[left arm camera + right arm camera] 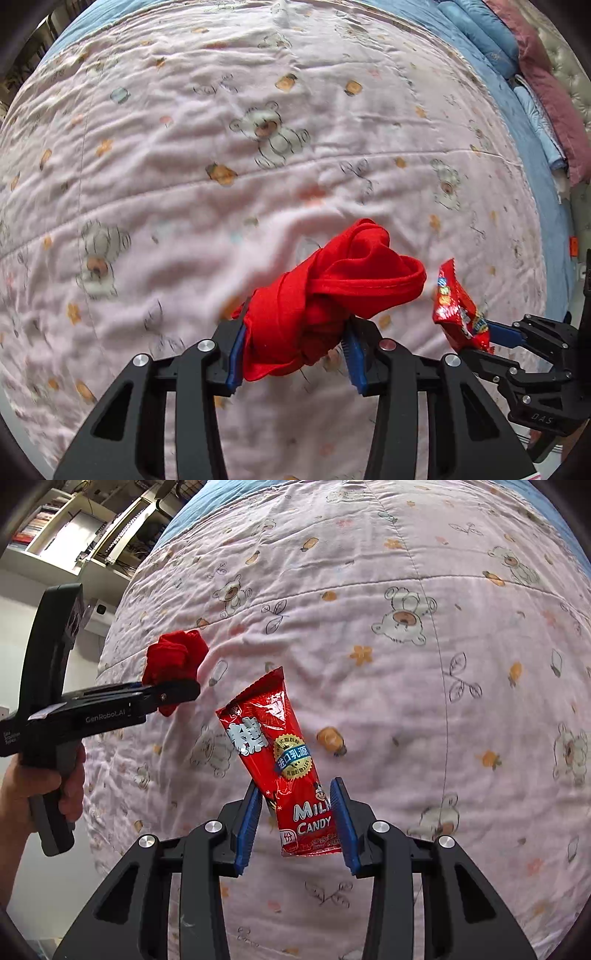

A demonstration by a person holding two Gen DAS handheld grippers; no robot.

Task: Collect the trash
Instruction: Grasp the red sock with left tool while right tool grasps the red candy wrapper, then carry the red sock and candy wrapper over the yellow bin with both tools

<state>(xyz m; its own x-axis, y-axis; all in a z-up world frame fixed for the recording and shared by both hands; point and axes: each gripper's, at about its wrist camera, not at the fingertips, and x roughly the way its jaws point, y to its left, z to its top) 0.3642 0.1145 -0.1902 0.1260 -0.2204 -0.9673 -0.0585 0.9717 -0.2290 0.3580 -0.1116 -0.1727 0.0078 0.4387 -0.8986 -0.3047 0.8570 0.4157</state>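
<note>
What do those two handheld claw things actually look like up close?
Both match. The left gripper and right gripper are matte black plastic, with ribbed blue pads on the fingertips and silver round bolts at the joints. The left's pistol-style handle reads "GenRobot.AI" in white. A bare hand grips it.

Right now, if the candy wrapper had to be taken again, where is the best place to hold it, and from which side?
Probably where the right gripper has the candy wrapper now: its lower end, near the bottom seam, approached from below along its length. The wrapper is long, flat and crinkled, so pads closing on its two faces should hold it, the rest standing free above the quilt.
</note>
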